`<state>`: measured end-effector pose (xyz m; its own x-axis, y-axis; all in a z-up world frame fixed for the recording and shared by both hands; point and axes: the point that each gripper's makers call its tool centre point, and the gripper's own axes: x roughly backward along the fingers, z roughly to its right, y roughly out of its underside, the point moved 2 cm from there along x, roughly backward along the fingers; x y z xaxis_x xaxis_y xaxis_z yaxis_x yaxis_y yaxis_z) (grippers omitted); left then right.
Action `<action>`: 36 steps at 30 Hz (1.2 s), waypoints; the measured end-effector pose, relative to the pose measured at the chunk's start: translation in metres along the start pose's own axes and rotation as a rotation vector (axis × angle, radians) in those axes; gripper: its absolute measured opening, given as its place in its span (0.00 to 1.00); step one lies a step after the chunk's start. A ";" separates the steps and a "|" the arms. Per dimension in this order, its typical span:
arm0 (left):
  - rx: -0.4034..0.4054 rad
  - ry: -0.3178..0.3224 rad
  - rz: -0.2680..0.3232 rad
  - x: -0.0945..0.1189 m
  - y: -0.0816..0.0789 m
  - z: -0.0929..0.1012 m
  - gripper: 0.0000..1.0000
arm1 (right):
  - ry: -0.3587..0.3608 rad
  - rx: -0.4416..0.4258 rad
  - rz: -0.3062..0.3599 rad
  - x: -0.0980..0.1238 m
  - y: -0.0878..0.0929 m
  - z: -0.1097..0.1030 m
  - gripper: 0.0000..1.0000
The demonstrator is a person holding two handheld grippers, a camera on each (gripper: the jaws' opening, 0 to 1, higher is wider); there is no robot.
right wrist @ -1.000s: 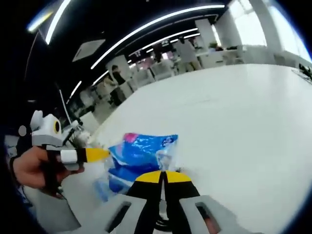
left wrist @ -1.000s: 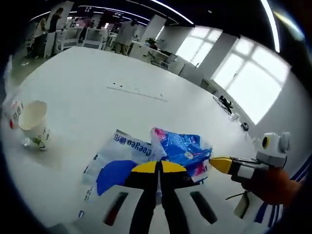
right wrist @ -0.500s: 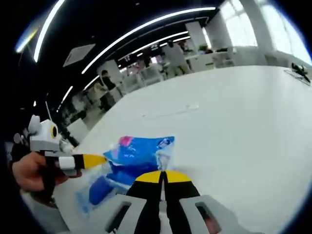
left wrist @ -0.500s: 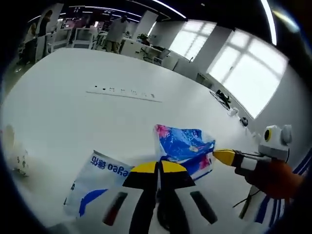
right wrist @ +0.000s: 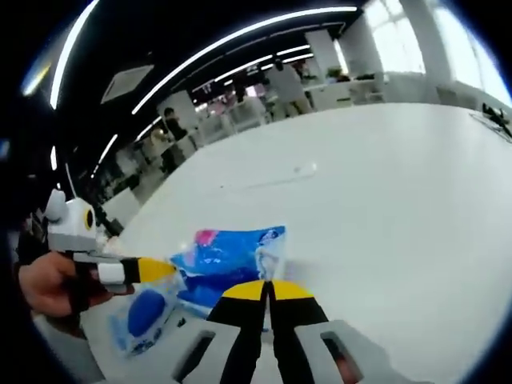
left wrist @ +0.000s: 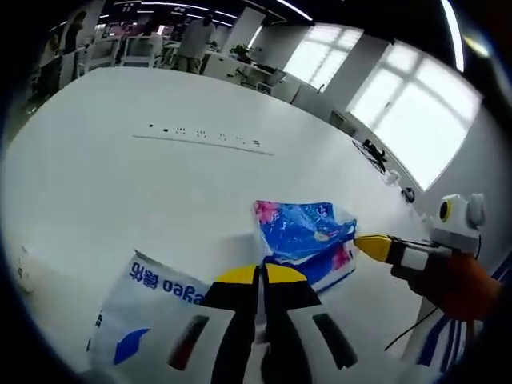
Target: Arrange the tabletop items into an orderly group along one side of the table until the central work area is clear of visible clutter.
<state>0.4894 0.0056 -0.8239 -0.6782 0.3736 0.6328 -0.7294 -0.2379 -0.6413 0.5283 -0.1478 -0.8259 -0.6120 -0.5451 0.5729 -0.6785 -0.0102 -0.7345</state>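
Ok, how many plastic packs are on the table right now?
2. A blue and pink pack lies ahead of the left hand-held gripper, and a white and blue pack sits beside it, at that gripper's jaws. Others may be hidden out of frame.

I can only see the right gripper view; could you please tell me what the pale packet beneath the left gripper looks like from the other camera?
Observer: In the left gripper view, the white packet carries blue printed lettering and a blue patch. It lies just left of the left gripper, whose jaws are together.
Operator: Thank you. Is there anything on the table beyond the blue packet?
Observer: Yes. Beyond the blue packet, a thin line with small dark marks runs across the white table.
Operator: And where does my gripper sit from that side?
Observer: The right gripper comes in from the right, with its yellow tip at the blue packet's edge.
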 end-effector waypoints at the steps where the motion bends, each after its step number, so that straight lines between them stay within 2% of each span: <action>1: 0.000 -0.003 -0.006 -0.002 0.002 -0.001 0.00 | 0.000 -0.008 -0.004 -0.001 0.003 -0.001 0.00; 4: -0.002 -0.004 -0.024 0.002 0.006 0.003 0.00 | -0.002 -0.007 -0.014 -0.005 0.012 0.002 0.00; 6: -0.056 0.015 -0.049 0.000 0.013 0.008 0.00 | -0.002 -0.014 -0.018 -0.006 0.017 0.004 0.00; 7: -0.090 0.001 -0.066 0.000 0.018 0.006 0.00 | 0.001 -0.026 -0.024 -0.003 0.020 0.004 0.00; 11: -0.116 -0.001 -0.100 -0.007 0.030 0.003 0.00 | 0.004 -0.038 -0.039 -0.003 0.027 0.007 0.00; 20: -0.127 0.001 -0.110 -0.006 0.037 0.007 0.00 | 0.007 -0.043 -0.057 0.010 0.044 0.005 0.00; 24: -0.118 0.008 -0.101 -0.008 0.036 0.009 0.00 | 0.010 -0.044 -0.054 0.007 0.040 0.007 0.00; 30: -0.051 -0.011 -0.070 -0.013 0.026 0.000 0.00 | 0.019 -0.051 -0.046 0.004 0.031 0.008 0.00; 34: -0.030 -0.010 -0.070 -0.017 0.022 -0.004 0.00 | 0.024 -0.062 -0.036 -0.003 0.023 0.012 0.00; 36: -0.026 -0.011 -0.072 -0.015 0.022 -0.004 0.05 | 0.025 -0.069 -0.033 -0.001 0.024 0.012 0.00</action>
<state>0.4835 -0.0017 -0.8489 -0.6253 0.3786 0.6824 -0.7738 -0.1877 -0.6050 0.5174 -0.1574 -0.8489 -0.5981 -0.5245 0.6060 -0.7246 0.0307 -0.6885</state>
